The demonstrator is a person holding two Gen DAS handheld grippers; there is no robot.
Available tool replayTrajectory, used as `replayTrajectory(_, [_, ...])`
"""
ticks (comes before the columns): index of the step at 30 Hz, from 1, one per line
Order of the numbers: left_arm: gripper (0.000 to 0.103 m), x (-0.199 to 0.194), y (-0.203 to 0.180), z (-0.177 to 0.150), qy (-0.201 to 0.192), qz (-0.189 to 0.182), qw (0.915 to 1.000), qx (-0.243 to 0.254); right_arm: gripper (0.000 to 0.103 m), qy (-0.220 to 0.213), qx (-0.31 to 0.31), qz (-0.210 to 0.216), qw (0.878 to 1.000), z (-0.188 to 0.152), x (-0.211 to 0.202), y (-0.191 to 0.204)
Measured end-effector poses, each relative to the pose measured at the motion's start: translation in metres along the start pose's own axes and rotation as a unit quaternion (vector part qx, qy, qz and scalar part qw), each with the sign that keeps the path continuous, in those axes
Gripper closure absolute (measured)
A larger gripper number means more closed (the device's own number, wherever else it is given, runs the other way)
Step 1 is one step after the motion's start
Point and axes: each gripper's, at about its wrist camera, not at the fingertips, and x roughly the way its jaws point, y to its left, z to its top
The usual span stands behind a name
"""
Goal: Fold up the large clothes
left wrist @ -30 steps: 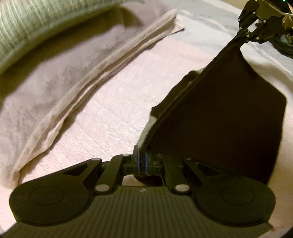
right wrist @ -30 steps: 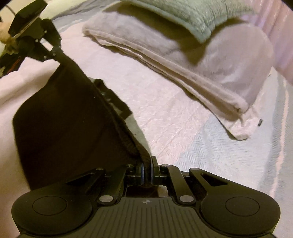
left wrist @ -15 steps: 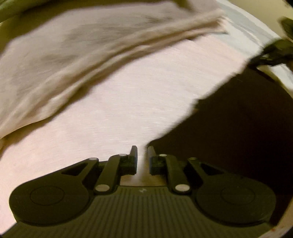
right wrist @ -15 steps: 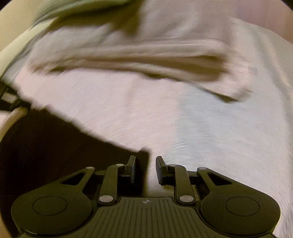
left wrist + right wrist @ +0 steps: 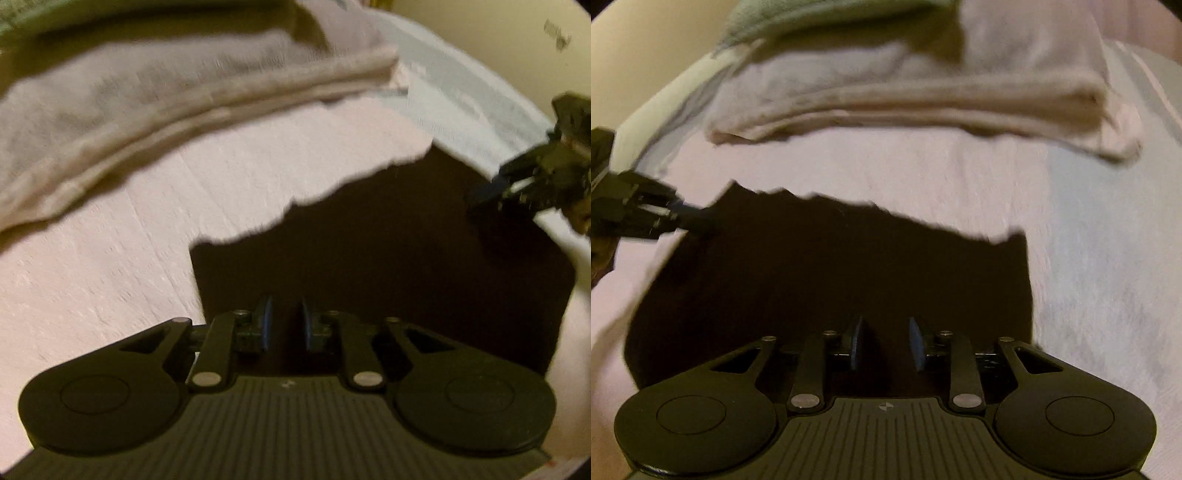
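Dark garment (image 5: 388, 266), the piece being folded, lay flat on the pale pink bedcover (image 5: 129, 266) in the left wrist view, its far edge ragged against the cloth and its near left corner squared off. The left gripper (image 5: 284, 323) hung over the garment's near edge, its 2 blue-padded jaws a narrow gap apart after having just been opening, with dark cloth visible below the gap and nothing pinched between the pads. The right gripper (image 5: 517, 181) showed blurred at the garment's far right corner. A folded beige blanket (image 5: 166, 99) lay well clear beyond.

From the right wrist view the same garment (image 5: 831, 266) spread as a broad dark panel on the bedcover (image 5: 1089, 258), its right corner standing square. The right gripper (image 5: 884, 343) stood over the near edge with jaws parted wider than its partner's, having likewise just been opening, and it gripped nothing. The left gripper (image 5: 683, 214) appeared blurred at the far left corner, the beige blanket (image 5: 923, 96) beyond it.

By the look of it, this was the release after laying a fold. Doing it well would mean lifting both grippers away without snagging the edge, then checking that the corners met before taking fresh hold for the next fold.
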Motion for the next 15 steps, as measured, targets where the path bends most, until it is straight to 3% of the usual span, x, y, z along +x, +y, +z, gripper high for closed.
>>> replayTrajectory(4, [0.09,0.006,0.018,-0.012,-0.006,0.013,0.9993,-0.035,0.078,-0.01,0.029,0.002,1.0,-0.009,-0.01,-0.027])
replayTrajectory(8, [0.09,-0.009,0.028,-0.017,0.009,0.048,0.9973,-0.055,0.078,-0.003,0.04,-0.047,0.998,-0.016,-0.032,-0.039])
replayTrajectory(11, [0.085,-0.024,0.025,-0.016,0.026,0.071,0.9956,-0.056,0.075,0.0,0.028,-0.09,0.996,-0.017,-0.053,-0.022])
replayTrajectory(15, [0.085,-0.05,0.006,-0.015,0.04,0.091,0.9942,-0.041,0.06,-0.019,-0.002,-0.077,0.997,-0.019,-0.082,0.018])
